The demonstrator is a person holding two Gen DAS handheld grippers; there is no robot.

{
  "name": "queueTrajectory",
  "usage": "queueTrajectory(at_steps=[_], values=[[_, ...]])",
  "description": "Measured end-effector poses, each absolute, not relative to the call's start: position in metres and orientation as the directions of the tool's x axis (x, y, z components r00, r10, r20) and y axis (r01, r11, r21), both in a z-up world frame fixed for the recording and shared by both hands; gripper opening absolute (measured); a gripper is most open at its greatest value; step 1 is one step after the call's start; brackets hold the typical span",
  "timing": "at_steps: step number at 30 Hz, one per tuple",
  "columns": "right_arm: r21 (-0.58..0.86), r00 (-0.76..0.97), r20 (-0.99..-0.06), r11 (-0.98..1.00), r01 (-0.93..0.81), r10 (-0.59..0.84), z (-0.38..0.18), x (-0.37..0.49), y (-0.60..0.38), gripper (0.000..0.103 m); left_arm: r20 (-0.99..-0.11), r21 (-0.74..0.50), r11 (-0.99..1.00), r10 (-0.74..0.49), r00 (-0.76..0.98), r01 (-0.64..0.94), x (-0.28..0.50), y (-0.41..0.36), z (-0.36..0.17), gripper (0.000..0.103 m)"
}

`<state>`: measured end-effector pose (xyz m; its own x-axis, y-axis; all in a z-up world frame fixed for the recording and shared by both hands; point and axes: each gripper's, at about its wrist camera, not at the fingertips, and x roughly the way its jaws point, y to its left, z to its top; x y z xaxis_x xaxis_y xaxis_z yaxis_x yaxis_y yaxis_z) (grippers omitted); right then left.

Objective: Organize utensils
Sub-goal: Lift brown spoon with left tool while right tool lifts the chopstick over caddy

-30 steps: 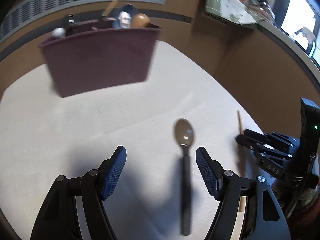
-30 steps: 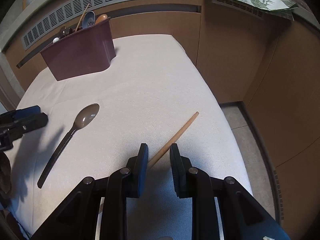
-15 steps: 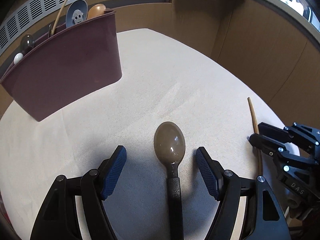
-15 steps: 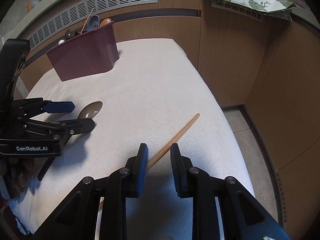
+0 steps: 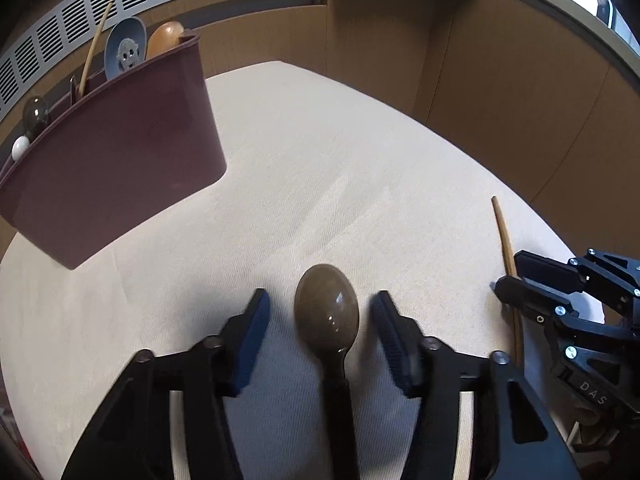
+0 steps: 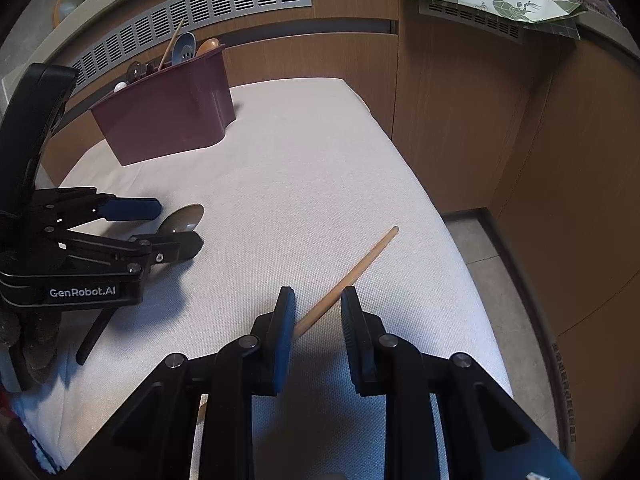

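Cream-clothed tabletop [image 5: 360,184] before us: glossy brown spoon [image 5: 326,312], dark handle, lies between our closing left gripper [image 5: 320,320] jaws, untouched; right gripper [image 6: 318,320] jaws narrowly open, straddling wooden chopstick [image 6: 360,266].

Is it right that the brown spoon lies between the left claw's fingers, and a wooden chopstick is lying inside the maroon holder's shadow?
Not quite. The brown spoon does lie between the left claw's closing fingers, but the right wrist view shows the wooden chopstick lying between the right claw's fingers.

My left tool [image 5: 320,320] and right tool [image 6: 316,316] are black with blue pads. The spoon [image 5: 326,312] is glossy brown, the chopstick [image 6: 352,276] tan, the holder [image 5: 116,160] at upper left maroon, the worktop [image 5: 360,180] cream.
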<state>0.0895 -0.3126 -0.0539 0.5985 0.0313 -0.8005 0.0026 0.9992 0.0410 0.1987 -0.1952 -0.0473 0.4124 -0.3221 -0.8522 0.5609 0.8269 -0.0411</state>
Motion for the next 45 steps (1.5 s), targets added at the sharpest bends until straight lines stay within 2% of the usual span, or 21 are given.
queueTrajectory(at_steps=[1,4,7,10,12,17,28,39,44,45], values=[[0.051,0.595,-0.803,0.999,0.011,0.034,-0.054,0.091,-0.313,0.023,-0.848,-0.041,0.825,-0.327,0.417,0.564,0.199,-0.196,-0.046,0.034],[0.085,0.587,-0.808,0.995,0.056,0.036,-0.053,0.099,-0.314,0.026,-0.838,-0.034,0.822,-0.334,0.433,0.568,0.198,-0.190,-0.043,0.034],[0.039,0.580,-0.814,0.998,0.053,0.001,-0.053,0.110,-0.300,0.026,-0.822,-0.032,0.842,-0.328,0.465,0.539,0.195,-0.164,-0.039,0.034],[0.011,0.573,-0.820,1.000,0.001,0.008,-0.054,0.120,-0.280,0.019,-0.817,-0.097,0.878,-0.339,0.466,0.468,0.196,-0.126,-0.038,0.034],[0.004,0.566,-0.824,0.999,-0.049,0.031,-0.053,0.127,-0.265,0.010,-0.814,-0.120,0.896,-0.336,0.475,0.428,0.199,-0.109,-0.035,0.034],[0.061,0.552,-0.824,0.989,-0.137,0.127,-0.049,0.137,-0.242,0.005,-0.769,-0.174,0.914,-0.359,0.529,0.366,0.193,-0.076,-0.015,0.034],[0.116,0.639,-0.742,0.977,-0.177,0.204,0.002,0.127,-0.236,0.005,-0.623,-0.238,0.910,-0.411,0.666,0.340,0.168,-0.025,0.030,0.034],[0.124,0.689,-0.692,0.976,-0.181,0.216,0.023,0.130,-0.232,0.005,-0.581,-0.233,0.915,-0.403,0.707,0.330,0.157,-0.014,0.047,0.034],[0.194,0.748,-0.607,0.963,-0.188,0.268,0.056,0.135,-0.234,0.005,-0.494,-0.237,0.895,-0.447,0.746,0.379,0.167,-0.010,0.096,0.034],[0.191,0.771,-0.576,0.962,-0.197,0.273,0.072,0.139,-0.232,0.005,-0.448,-0.235,0.890,-0.456,0.769,0.391,0.173,-0.006,0.120,0.034]])
